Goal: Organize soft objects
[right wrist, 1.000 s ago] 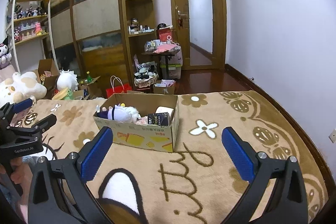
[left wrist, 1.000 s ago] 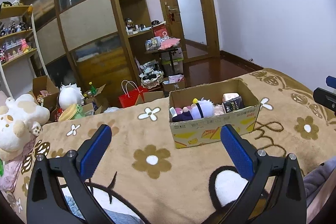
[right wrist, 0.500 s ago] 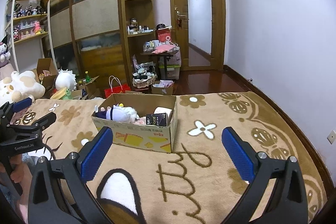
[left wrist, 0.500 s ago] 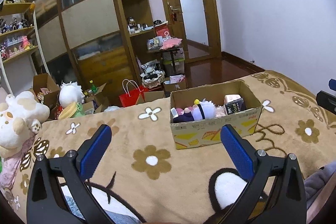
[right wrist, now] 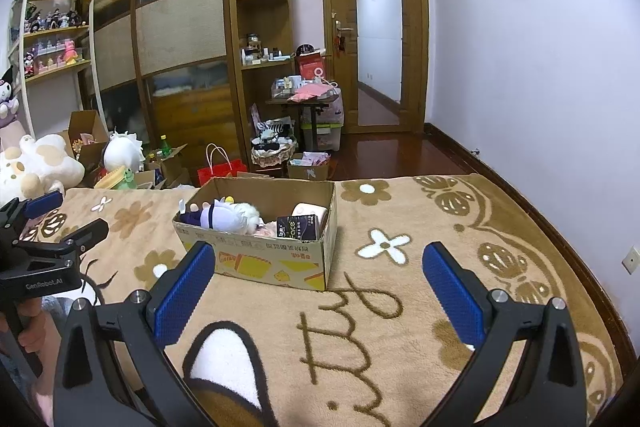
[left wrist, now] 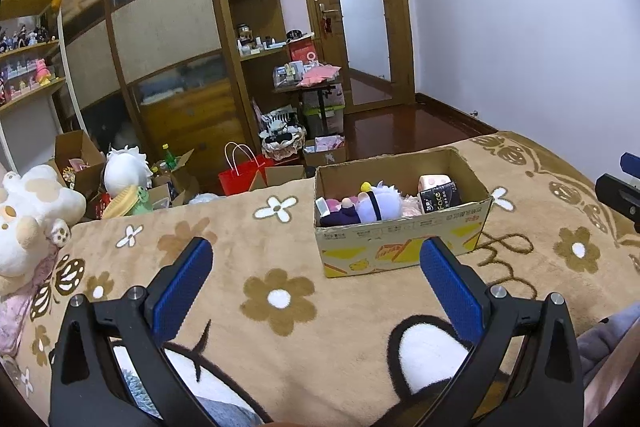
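The plush doll [left wrist: 376, 205] lies on its side in the cardboard box [left wrist: 404, 247] on the bed's blanket [left wrist: 248, 227], beside a dark tissue pack [left wrist: 440, 195]. Approach from above the box's open top and close on the doll's soft middle. It sits beyond both empty, wide-open grippers: ahead-right of your left gripper [left wrist: 316, 265], ahead-left of your right gripper [right wrist: 318, 267].

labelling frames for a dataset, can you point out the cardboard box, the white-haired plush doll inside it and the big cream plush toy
cardboard box [left wrist: 404, 247], left wrist view, on its printed front wall
white-haired plush doll [left wrist: 378, 205], left wrist view, on its pale head
big cream plush toy [left wrist: 28, 211], left wrist view, on its body at the blanket's left edge
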A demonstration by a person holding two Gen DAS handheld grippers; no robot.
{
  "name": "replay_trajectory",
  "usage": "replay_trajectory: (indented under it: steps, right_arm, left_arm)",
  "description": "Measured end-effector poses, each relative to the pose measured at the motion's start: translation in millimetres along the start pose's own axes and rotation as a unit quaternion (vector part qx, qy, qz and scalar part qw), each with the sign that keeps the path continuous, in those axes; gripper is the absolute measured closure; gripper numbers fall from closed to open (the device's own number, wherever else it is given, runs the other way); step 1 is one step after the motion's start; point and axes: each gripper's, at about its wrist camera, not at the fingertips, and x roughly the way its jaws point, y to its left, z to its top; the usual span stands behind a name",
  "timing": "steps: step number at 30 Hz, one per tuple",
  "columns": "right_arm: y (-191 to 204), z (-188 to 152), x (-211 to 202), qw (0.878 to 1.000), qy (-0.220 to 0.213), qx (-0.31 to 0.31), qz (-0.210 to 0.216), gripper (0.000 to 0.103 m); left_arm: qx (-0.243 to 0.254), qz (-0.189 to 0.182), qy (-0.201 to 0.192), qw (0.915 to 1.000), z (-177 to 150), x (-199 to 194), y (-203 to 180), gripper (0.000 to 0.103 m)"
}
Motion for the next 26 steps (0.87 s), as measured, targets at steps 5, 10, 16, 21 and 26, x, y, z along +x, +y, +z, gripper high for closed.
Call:
replay_trajectory:
  steps: [5, 10, 16, 21, 26]
  right_arm:
    - [-0.7, 0.3, 0.4, 1.000, 0.000, 0.000, 0.000, 0.000]
    - [-1.4, 0.1, 0.5, 1.000, -0.001, 0.000, 0.000, 0.000]
    - [-2.1, 1.7, 0.2, 1.000, -0.005, -0.004, -0.001, 0.000]
    - [-1.1, 2.2, -0.8, 1.000, -0.004, -0.002, -0.003, 0.000]
    - [-1.7, 2.2, -0.5, 1.000, -0.005, -0.002, -0.003, 0.000]
  left_arm:
    - [0.002, 0.001, 0.000, 1.0000, 0.0, -0.5, -0.1, 0.001]
    - [0.004, 0.001, 0.001, 1.0000, 0.0, 0.1, -1.4, 0.001]
    - [0.007, -0.004, 0.001, 1.0000, -0.7, 0.0, -3.7, 0.001]
    - [0.012, -0.005, -0.001, 0.9999, -1.4, -0.9, -6.1, 0.001]
    - [0.018, 0.000, -0.002, 0.9998, -1.0, -0.6, -7.1, 0.001]
